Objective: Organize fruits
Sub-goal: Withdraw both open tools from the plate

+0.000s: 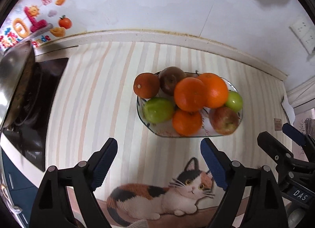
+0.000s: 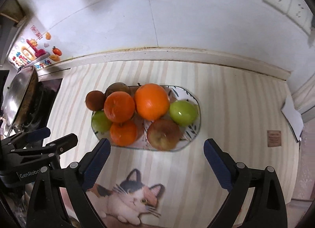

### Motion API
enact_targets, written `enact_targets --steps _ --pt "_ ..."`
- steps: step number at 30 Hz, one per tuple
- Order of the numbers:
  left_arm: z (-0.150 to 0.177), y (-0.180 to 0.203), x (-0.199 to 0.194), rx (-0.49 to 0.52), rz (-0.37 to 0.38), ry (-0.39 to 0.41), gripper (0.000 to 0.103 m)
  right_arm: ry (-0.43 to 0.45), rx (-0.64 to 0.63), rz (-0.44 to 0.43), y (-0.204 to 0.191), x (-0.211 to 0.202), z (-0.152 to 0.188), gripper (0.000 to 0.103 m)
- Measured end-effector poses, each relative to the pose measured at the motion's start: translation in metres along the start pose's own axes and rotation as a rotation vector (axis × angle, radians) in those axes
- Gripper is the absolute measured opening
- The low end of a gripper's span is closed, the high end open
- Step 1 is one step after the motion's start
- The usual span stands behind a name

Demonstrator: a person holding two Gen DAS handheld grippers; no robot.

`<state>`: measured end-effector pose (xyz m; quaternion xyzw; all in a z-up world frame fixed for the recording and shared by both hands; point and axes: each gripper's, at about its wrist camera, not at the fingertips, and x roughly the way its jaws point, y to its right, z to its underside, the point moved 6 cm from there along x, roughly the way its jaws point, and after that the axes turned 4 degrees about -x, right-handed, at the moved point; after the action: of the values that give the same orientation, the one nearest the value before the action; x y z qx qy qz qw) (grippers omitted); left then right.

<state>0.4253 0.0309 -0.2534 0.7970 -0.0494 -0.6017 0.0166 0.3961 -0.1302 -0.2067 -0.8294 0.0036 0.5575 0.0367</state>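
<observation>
At far left a steel wok is seen on a black hob. The left gripper, jaws spread wide and holding nothing, is held over the striped cat-print mat. At centre, oranges, green and red apples and brown fruit are piled on the oval patterned glass plate, approx. mid-mat. The right gripper is likewise spread and unloaded, just short of the plate's near rim.
</observation>
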Motion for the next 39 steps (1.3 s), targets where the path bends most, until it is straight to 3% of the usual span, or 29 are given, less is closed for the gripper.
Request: enact_targets --steps 13,23,39 --pt "0.056 0.027 -0.106 -0.008 -0.018 0.224 0.086 0.148 -0.071 -0.029 0.007 -0.108 0.051 0.098" --pt "0.096 0.03 -0.147 -0.042 -0.013 0.3 0.086 0.235 -0.107 -0.039 0.009 -0.175 0.075 0.098" --pt "0.11 0.03 -0.173 -0.043 -0.032 0.373 0.086 0.263 -0.087 -0.066 0.014 -0.194 0.086 0.098"
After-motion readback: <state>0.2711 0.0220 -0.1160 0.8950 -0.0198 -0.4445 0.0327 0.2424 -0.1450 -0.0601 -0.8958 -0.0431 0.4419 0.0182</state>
